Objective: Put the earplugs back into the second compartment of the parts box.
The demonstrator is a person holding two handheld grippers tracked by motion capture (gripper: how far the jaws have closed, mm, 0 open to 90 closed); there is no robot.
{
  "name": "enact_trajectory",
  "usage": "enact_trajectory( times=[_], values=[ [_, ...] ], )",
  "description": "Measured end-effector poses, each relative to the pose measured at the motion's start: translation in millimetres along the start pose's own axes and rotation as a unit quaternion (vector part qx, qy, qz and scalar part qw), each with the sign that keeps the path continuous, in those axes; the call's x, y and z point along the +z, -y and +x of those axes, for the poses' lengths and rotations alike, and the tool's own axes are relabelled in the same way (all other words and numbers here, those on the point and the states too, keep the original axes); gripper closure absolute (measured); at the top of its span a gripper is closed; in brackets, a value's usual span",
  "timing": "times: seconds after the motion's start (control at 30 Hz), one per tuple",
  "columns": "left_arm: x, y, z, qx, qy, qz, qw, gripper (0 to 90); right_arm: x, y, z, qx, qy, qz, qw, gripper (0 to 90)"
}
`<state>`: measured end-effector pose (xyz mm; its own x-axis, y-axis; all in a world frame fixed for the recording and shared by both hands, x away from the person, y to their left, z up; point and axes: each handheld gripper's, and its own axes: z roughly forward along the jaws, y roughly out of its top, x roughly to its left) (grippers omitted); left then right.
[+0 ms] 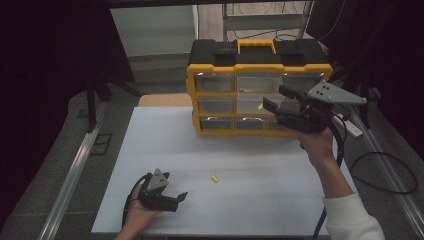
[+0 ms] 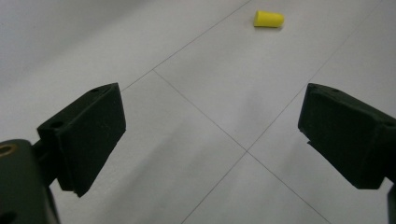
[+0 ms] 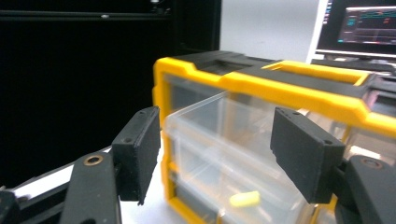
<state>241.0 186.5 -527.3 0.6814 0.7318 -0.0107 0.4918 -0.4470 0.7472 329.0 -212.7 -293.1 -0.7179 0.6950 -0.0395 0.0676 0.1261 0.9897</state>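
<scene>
A yellow and black organizer (image 1: 260,65) with clear drawers stands at the back of the white table (image 1: 150,150). One clear drawer (image 3: 224,140) in its middle row is pulled out, and a small yellow earplug (image 3: 244,199) lies inside it (image 1: 260,106). My right gripper (image 1: 274,98) hovers open just in front of that drawer, nothing pressed between its pads (image 3: 217,154). A second yellow earplug (image 1: 214,178) lies loose on the table. My left gripper (image 1: 176,187) rests low near the front left, open and empty (image 2: 210,135), with that earplug (image 2: 268,19) ahead of it.
Metal rails run along both sides of the table. A black cable (image 1: 385,175) loops on the floor at the right. A lit monitor (image 3: 369,23) stands behind the organizer (image 3: 280,84). Dark curtains close off the left and right.
</scene>
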Motion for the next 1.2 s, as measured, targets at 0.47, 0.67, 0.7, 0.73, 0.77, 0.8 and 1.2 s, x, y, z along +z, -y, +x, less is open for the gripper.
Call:
enact_trajectory(
  times=[0.47, 0.67, 0.7, 0.73, 0.77, 0.8, 1.2],
  values=[
    [-0.3, -0.2, -0.1, 0.0, -0.003, -0.004, 1.0, 7.6, -22.1, 46.8, 23.9, 0.025, -0.072, 0.03, 0.9967, 30.1],
    [-0.2, -0.1, 0.2, 0.0, -0.003, -0.003, 1.0, 7.6, -14.1, 67.6, 30.7, 0.019, -0.081, 0.063, 0.9945, 29.3],
    [-0.2, -0.1, 0.1, 0.0, -0.002, -0.003, 1.0, 7.6, -11.5, 70.3, 31.4, 0.022, -0.084, 0.07, 0.9938, 29.0],
    [-0.2, 0.0, 0.1, 0.001, -0.003, -0.003, 1.0, 7.6, -8.7, 73.0, 32.3, 0.023, -0.084, 0.077, 0.9932, 28.9],
    [-0.3, 0.0, 0.0, 0.001, -0.003, -0.004, 1.0, 7.6, -5.9, 75.9, 33.5, 0.022, -0.087, 0.082, 0.9926, 28.9],
    [-0.2, 0.0, -0.3, 0.001, -0.003, -0.005, 1.0, 7.6, -3.0, 79.0, 34.9, 0.021, -0.089, 0.088, 0.9919, 28.9],
    [-0.4, -0.3, -0.6, 0.004, -0.001, -0.006, 1.0, 7.6, 38.7, 120.5, 58.8, 0.003, -0.109, 0.184, 0.9769, 26.8]
  ],
)
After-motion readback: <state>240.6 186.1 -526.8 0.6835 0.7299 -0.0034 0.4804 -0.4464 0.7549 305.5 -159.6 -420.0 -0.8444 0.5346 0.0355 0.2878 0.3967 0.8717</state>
